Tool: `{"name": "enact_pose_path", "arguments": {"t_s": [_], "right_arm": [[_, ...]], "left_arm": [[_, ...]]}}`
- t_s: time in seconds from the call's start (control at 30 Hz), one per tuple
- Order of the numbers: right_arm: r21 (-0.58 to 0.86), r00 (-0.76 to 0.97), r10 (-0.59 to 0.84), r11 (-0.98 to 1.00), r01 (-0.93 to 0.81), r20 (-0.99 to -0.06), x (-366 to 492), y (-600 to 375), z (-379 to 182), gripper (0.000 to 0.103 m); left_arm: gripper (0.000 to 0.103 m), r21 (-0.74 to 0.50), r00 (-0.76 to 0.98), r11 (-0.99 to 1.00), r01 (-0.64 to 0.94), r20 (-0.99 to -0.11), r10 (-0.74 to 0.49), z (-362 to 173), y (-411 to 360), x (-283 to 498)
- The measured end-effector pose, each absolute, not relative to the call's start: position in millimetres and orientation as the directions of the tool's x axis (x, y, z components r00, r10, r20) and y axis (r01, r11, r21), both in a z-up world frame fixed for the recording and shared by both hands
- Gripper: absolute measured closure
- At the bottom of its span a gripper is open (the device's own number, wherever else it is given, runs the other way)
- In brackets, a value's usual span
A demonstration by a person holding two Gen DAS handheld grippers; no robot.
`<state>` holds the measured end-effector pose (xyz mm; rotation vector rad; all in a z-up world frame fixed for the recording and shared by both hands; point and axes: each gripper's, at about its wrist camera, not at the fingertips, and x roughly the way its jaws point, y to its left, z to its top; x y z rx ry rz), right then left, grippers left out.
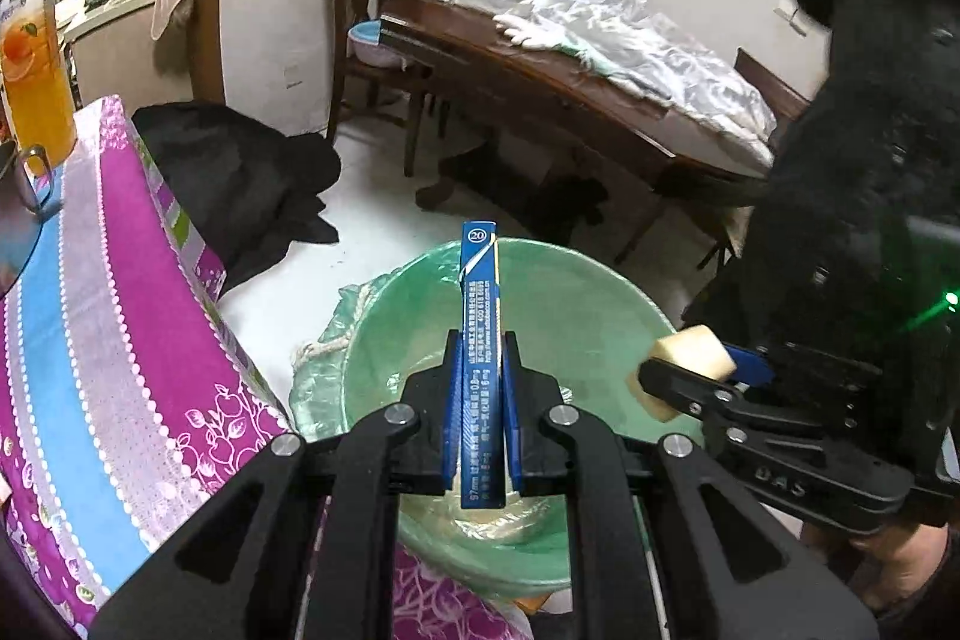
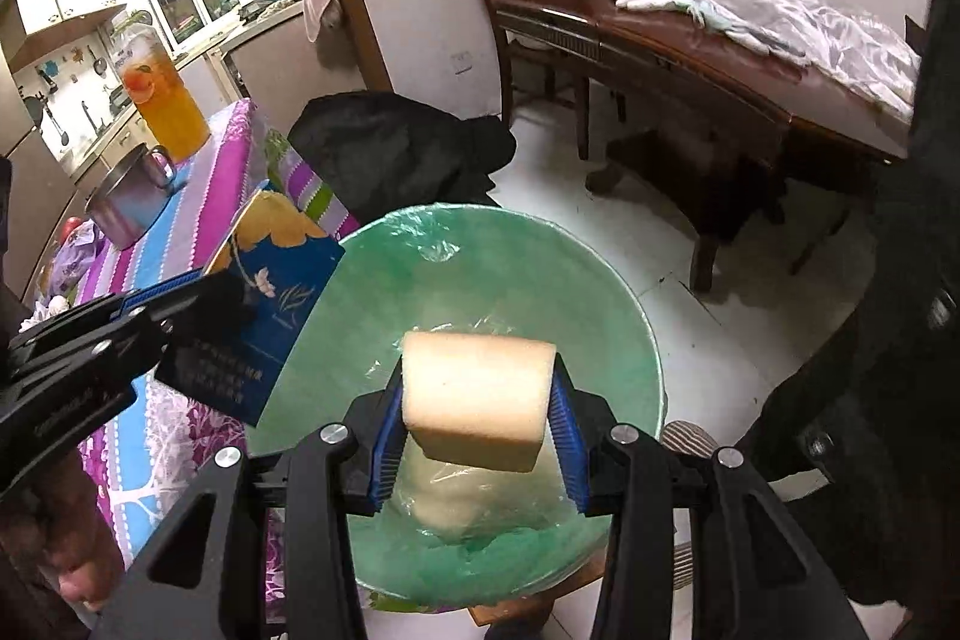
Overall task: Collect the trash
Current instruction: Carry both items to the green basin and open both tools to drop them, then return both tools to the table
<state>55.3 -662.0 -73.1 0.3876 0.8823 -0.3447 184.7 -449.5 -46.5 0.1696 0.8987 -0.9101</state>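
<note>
My left gripper [image 1: 480, 388] is shut on a flat blue cigarette box [image 1: 478, 316], held edge-up over the green-lined trash bin [image 1: 576, 304]. From the right wrist view the same blue box [image 2: 276, 292] shows its broad face, with the left gripper [image 2: 198, 298] clamped on it at the bin's left rim. My right gripper [image 2: 477, 400] is shut on a pale beige sponge-like block [image 2: 477, 397] above the bin's [image 2: 372, 280] opening. That block [image 1: 690, 352] and the right gripper [image 1: 684, 370] also appear at the right in the left wrist view.
A table with a purple, blue and white striped cloth [image 1: 108, 316] stands left of the bin, carrying an orange drink jar [image 2: 162, 100] and a metal mug [image 2: 129, 205]. Behind lie a black garment [image 2: 390, 148], a wooden chair [image 2: 510, 10] and a large wooden table under plastic sheeting [image 2: 750, 4].
</note>
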Motion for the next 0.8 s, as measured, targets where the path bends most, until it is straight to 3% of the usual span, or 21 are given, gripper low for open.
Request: {"name": "enact_pose_path", "arguments": {"t_s": [0.33, 0.37, 0.4, 0.43, 0.5, 0.8], "right_arm": [[0.194, 0.598, -0.127, 0.876, 0.442, -0.792, 51.0, -660.3, -77.5, 0.057], [0.199, 0.601, -0.126, 0.874, 0.444, -0.789, 49.6, -659.5, -77.1, 0.048], [0.201, 0.606, -0.133, 0.87, 0.45, -0.784, 47.6, -660.3, -76.5, 0.037], [0.201, 0.61, -0.138, 0.868, 0.453, -0.78, 46.3, -660.5, -75.8, 0.035], [0.211, 0.615, -0.134, 0.865, 0.455, -0.777, 44.0, -661.8, -75.4, 0.034], [0.219, 0.665, -0.158, 0.867, 0.447, -0.73, 27.3, -652.7, -60.2, 0.034]], "left_arm": [[0.091, -0.226, 0.269, 0.636, 0.738, -0.765, -0.584, -59.2, -458.8, 190.1], [0.091, -0.224, 0.271, 0.636, 0.738, -0.766, -0.584, -59.2, -458.7, 190.7], [0.088, -0.222, 0.271, 0.637, 0.738, -0.767, -0.582, -59.2, -459.1, 190.6], [0.083, -0.222, 0.271, 0.637, 0.738, -0.767, -0.581, -59.3, -458.7, 191.0], [0.059, -0.213, 0.289, 0.642, 0.736, -0.759, -0.583, -56.4, -457.0, 190.3], [0.05, -0.229, 0.305, 0.651, 0.723, -0.741, -0.599, -50.2, -440.1, 186.3]]}}
